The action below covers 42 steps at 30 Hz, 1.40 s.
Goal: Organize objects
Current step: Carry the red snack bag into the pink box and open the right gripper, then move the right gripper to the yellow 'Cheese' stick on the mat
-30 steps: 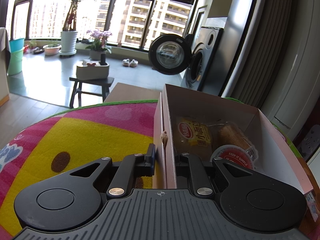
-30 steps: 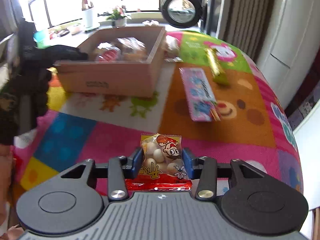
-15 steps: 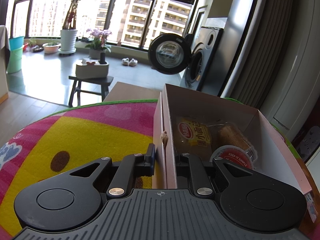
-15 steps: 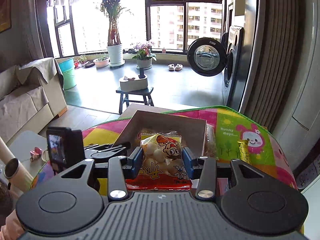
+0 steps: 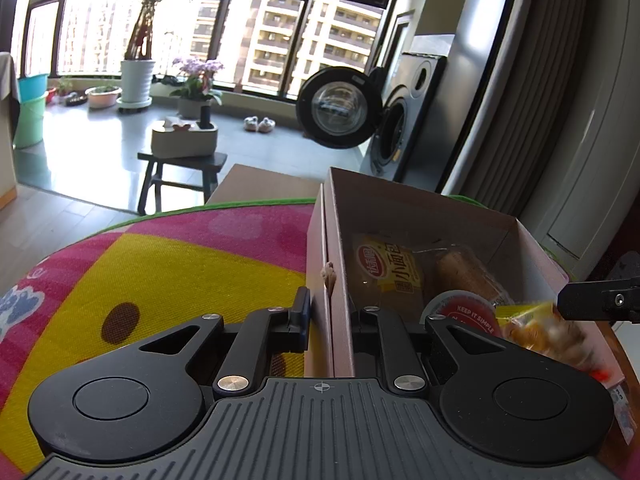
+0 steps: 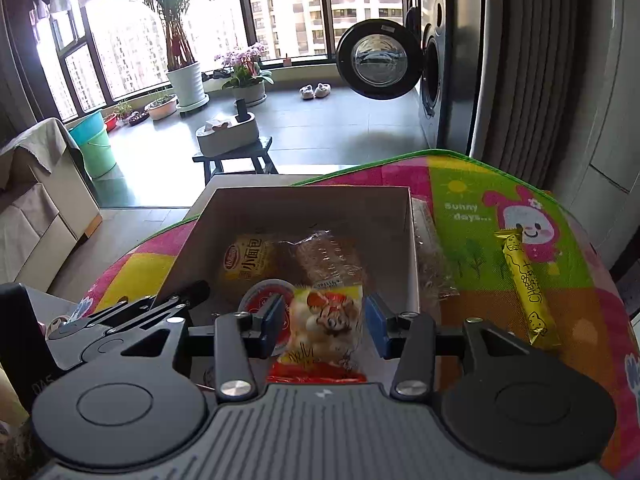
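Observation:
A cardboard box (image 5: 420,208) (image 6: 312,194) stands on the colourful mat (image 5: 160,272). It holds a yellow bread packet (image 6: 248,262), a wrapped bread roll (image 6: 332,258) and a red-lidded cup (image 6: 266,294). My left gripper (image 5: 331,316) is shut on the box's left wall, one finger outside and one inside; it also shows at the left of the right wrist view (image 6: 140,312). My right gripper (image 6: 325,322) hovers over the box's near end. A blurred snack bag (image 6: 324,320) (image 5: 540,328) hangs between its blue pads (image 6: 378,326), with slim gaps on both sides.
A yellow cheese stick (image 6: 524,284) lies on the mat to the right of the box. A clear-wrapped packet (image 6: 432,264) leans against the box's right wall. The mat's far edge drops off to the floor, a stool (image 6: 236,156) and a washing machine (image 6: 436,64).
My right gripper carried the snack bag from the near mat to over the box. Its jaws have eased apart and the bag is blurred, slipping down. The left gripper has held still.

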Motion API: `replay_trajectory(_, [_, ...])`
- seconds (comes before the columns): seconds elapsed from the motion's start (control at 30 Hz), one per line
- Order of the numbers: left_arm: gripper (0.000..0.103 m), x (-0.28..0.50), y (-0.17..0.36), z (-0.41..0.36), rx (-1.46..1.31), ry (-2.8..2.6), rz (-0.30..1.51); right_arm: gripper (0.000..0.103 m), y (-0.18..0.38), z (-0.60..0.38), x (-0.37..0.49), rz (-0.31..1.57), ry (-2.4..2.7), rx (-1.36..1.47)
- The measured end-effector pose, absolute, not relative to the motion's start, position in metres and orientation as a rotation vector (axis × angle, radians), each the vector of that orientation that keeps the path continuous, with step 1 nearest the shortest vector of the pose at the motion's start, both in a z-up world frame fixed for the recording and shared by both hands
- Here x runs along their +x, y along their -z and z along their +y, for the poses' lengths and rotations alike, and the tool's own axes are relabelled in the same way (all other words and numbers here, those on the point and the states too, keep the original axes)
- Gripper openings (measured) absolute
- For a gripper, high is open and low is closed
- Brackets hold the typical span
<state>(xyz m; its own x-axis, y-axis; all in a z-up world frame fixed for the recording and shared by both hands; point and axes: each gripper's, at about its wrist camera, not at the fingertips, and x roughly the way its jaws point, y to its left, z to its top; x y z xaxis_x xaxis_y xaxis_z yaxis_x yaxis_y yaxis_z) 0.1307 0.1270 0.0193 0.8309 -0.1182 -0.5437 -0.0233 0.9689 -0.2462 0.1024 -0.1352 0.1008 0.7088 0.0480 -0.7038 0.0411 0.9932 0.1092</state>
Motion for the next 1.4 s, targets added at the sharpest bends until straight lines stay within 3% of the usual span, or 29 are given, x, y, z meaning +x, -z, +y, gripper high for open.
replay_trajectory(0.3, [0.016, 0.131, -0.019, 0.126, -0.248, 0.051, 0.59, 0.069, -0.105, -0.158, 0.067, 0.705, 0.076, 0.045])
replay_trajectory(0.37, [0.016, 0.131, -0.019, 0.126, -0.248, 0.051, 0.589, 0.077, -0.103, -0.167, 0.057, 0.698, 0.104, 0.023])
replay_trajectory(1.07, [0.016, 0.131, -0.021, 0.126, -0.238, 0.047, 0.587, 0.081, -0.049, -0.246, 0.04, 0.803, 0.249, 0.124])
replay_trajectory(1.4, [0.015, 0.131, -0.021, 0.126, -0.234, 0.046, 0.587, 0.081, -0.04, -0.278, 0.14, 0.85, 0.329, 0.169])
